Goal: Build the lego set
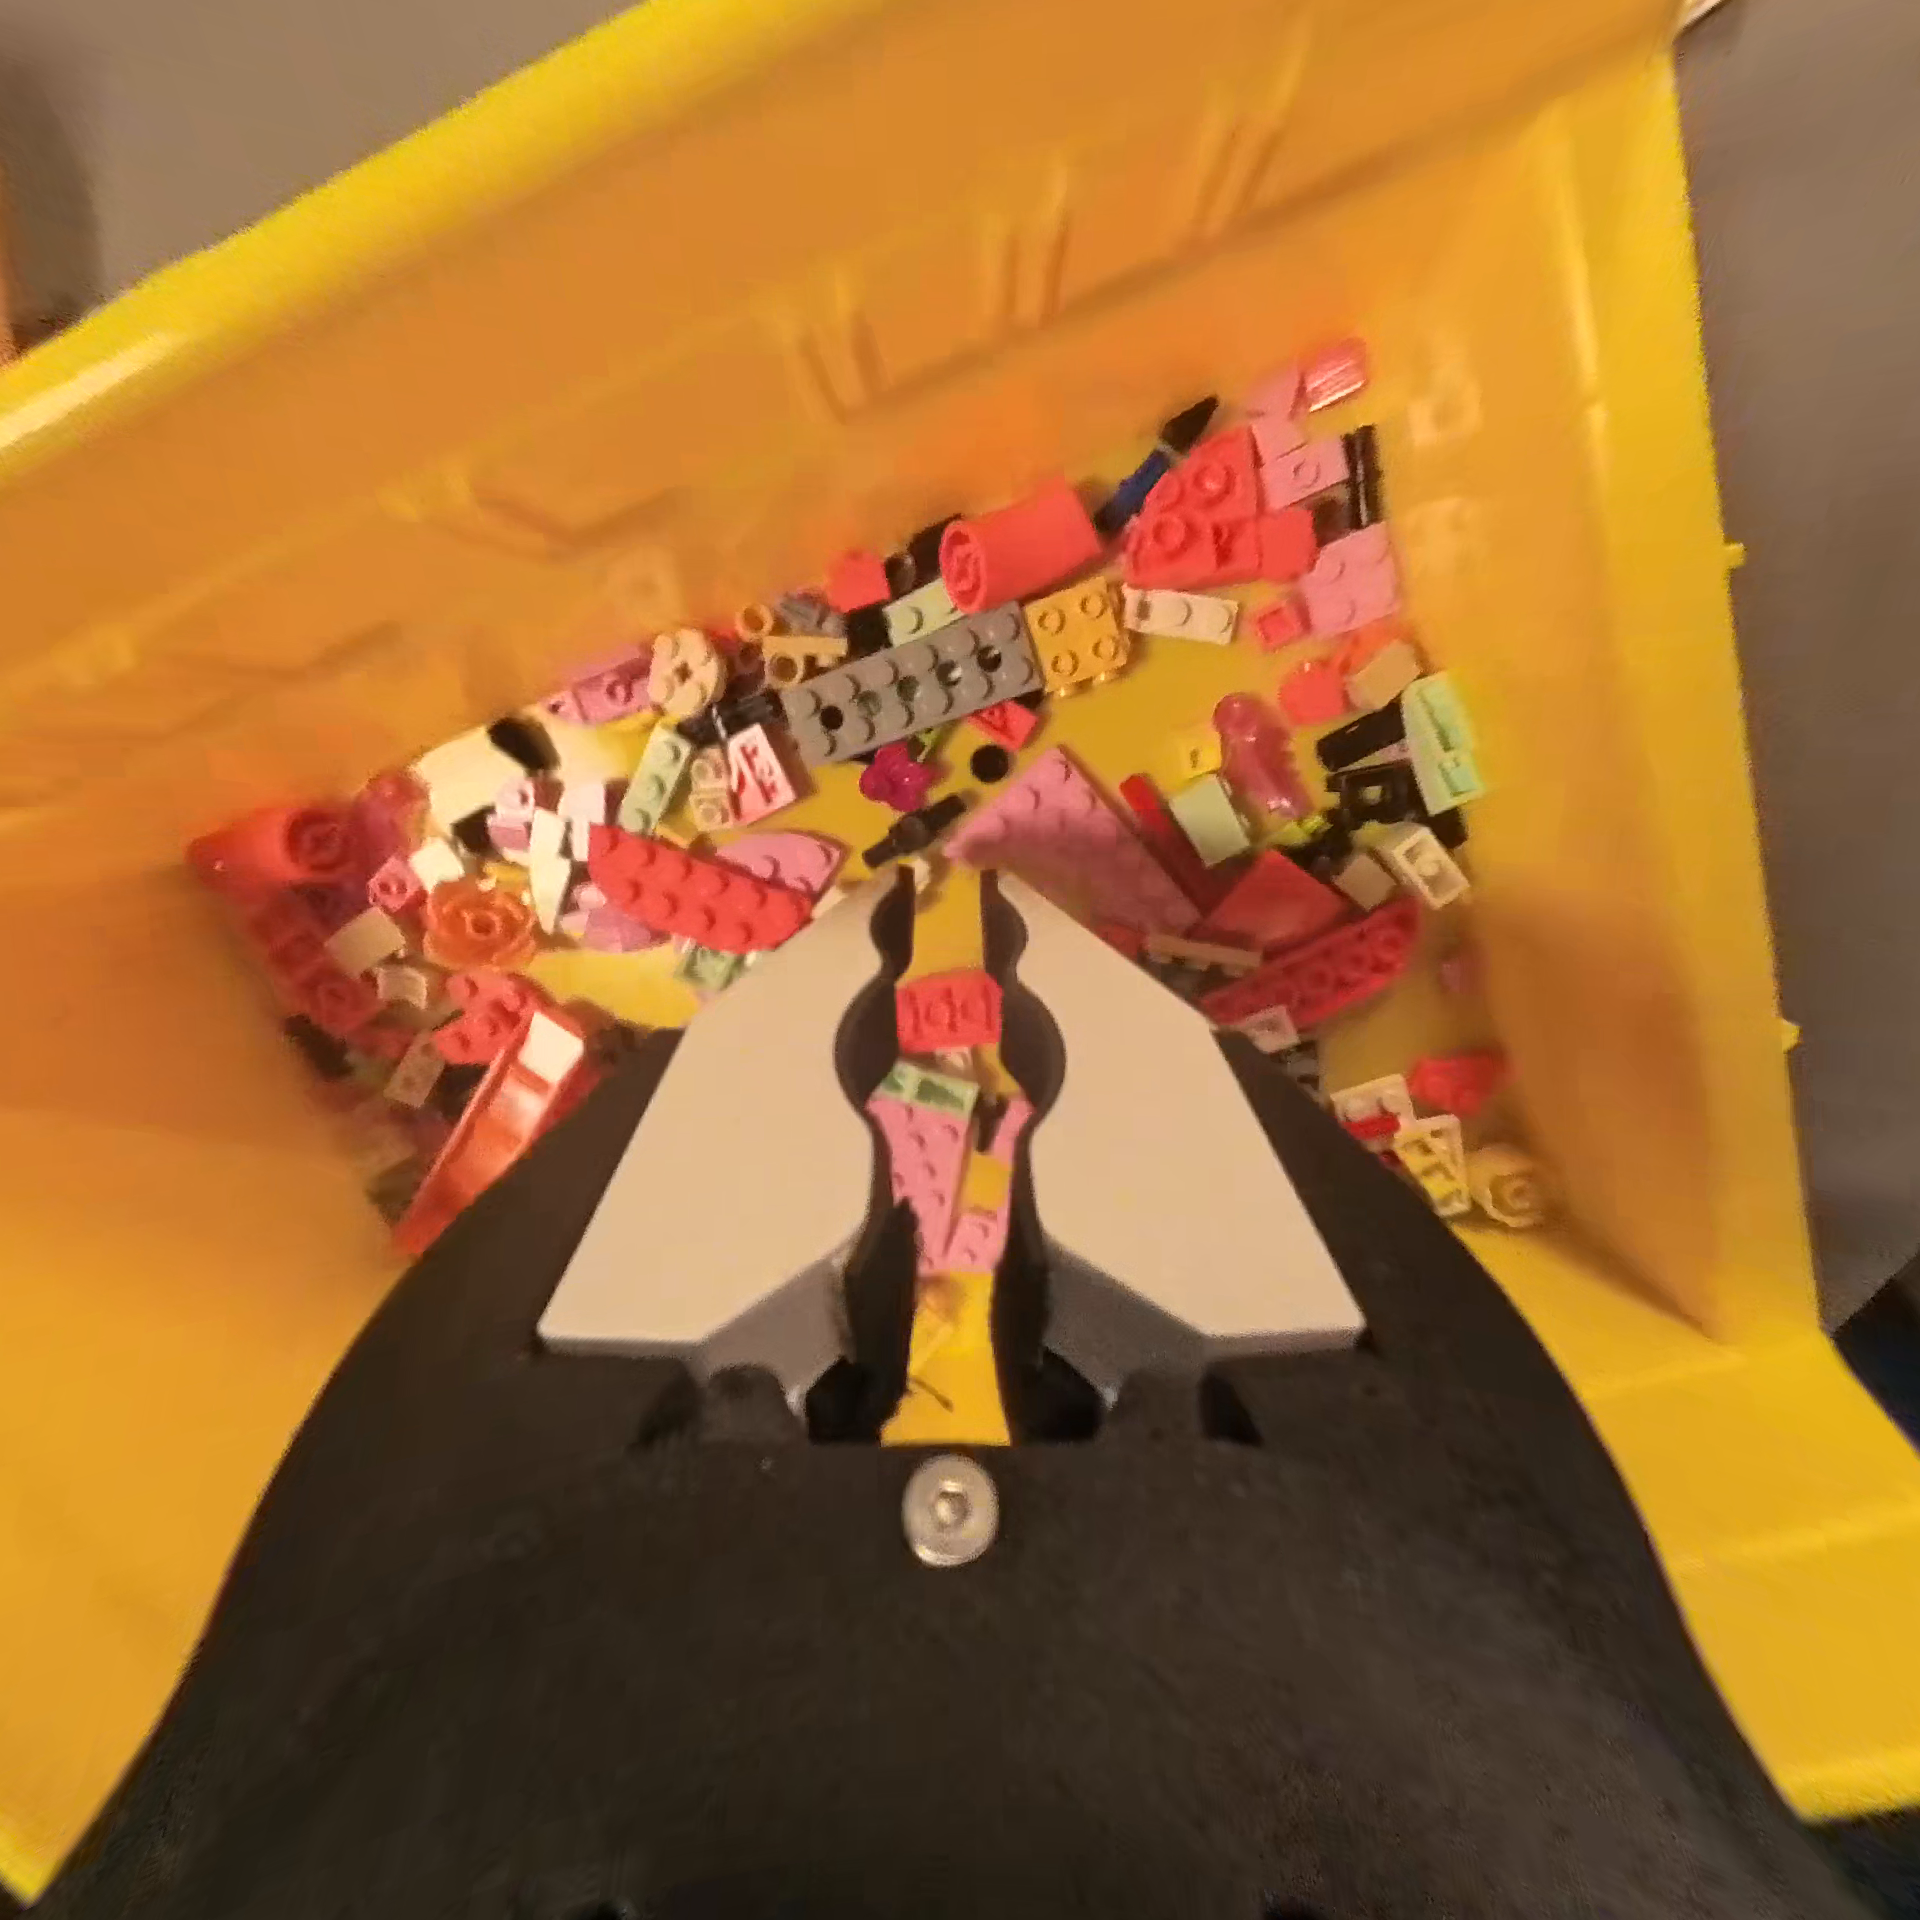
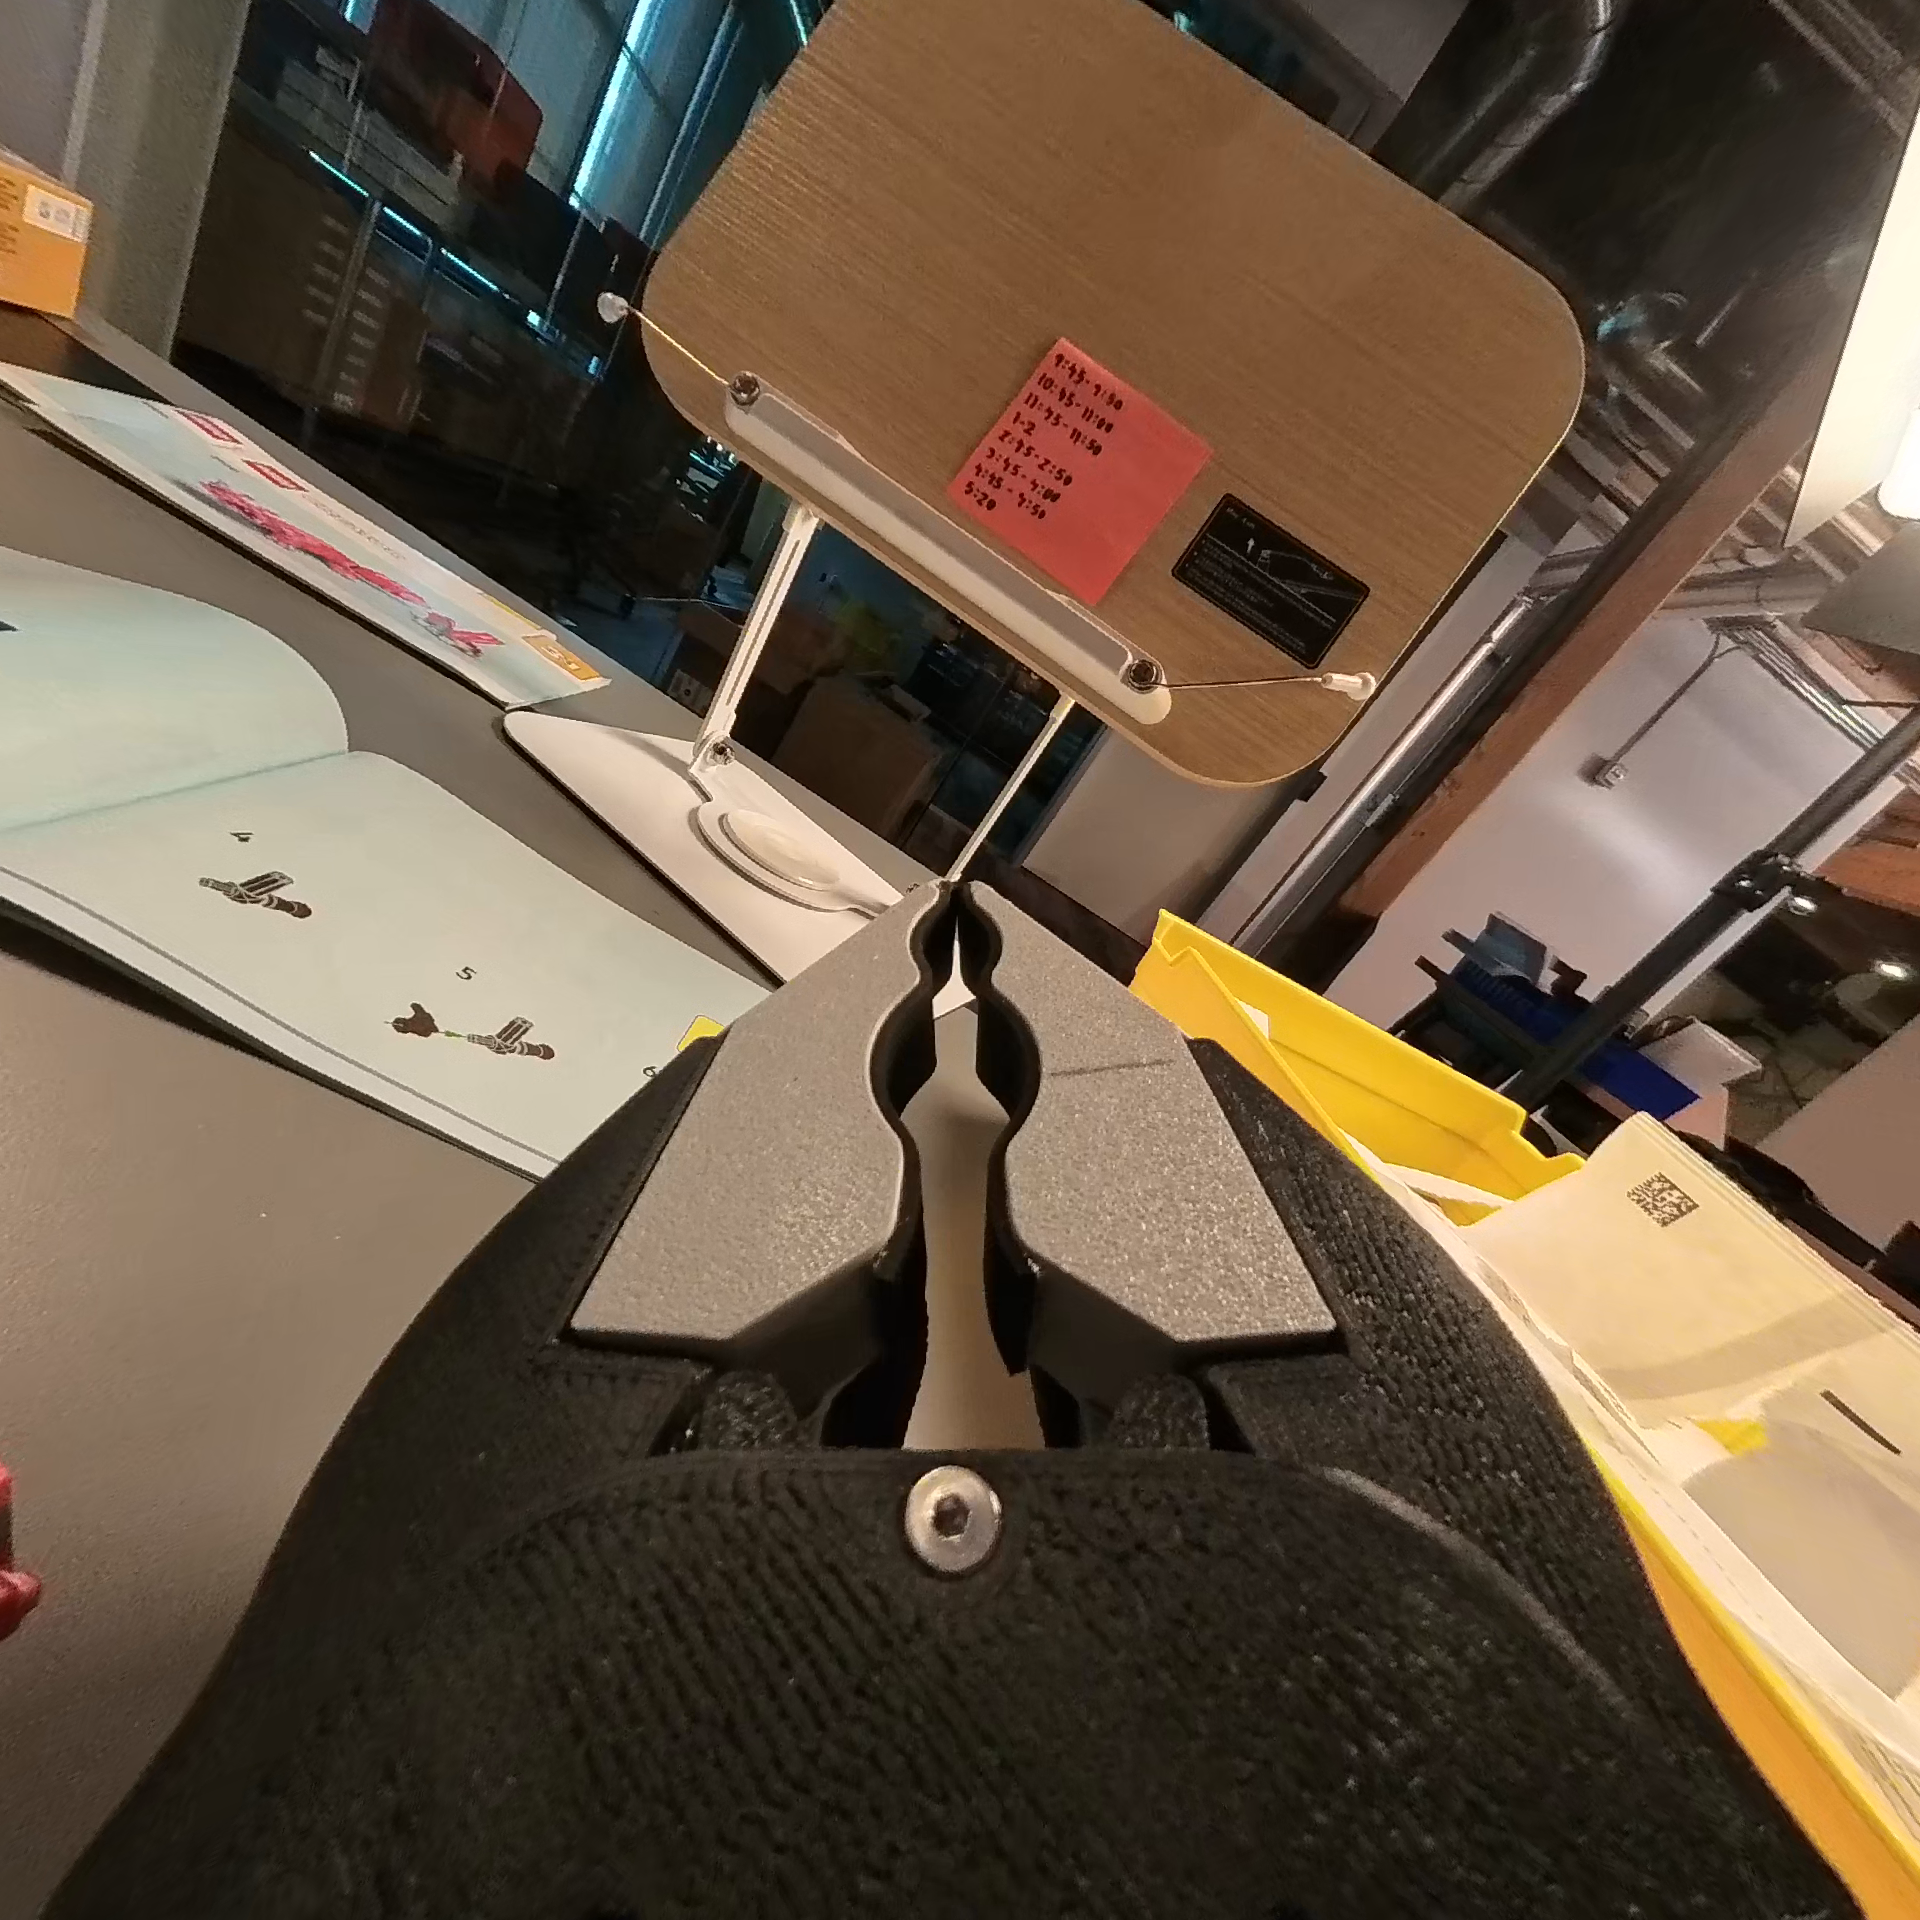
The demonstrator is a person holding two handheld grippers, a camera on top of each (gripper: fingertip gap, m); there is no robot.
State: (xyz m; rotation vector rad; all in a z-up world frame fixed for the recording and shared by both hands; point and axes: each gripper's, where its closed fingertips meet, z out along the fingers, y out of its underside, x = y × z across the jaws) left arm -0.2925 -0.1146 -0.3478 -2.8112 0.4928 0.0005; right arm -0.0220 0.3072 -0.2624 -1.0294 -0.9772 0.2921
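Bricks [image 1: 914, 681] fill yellow bin [image 1: 623, 364]; dark tabletop [image 2: 208, 1299], booklet [image 2: 312, 883].

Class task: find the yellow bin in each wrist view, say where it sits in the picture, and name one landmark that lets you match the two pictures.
Left wrist view: yellow bin fills most of the frame, toy bricks inside.
Right wrist view: a yellow bin lower right, holding paper bags.
Shared landmark: only the yellow plastic; same bin unconfirmed.

Left wrist view: warm yellow cast, motion-blurred bricks [image 1: 914, 675], glare on bin [image 1: 156, 364] rim. Right wrist view: sharp, dim background, wide-angle bending.
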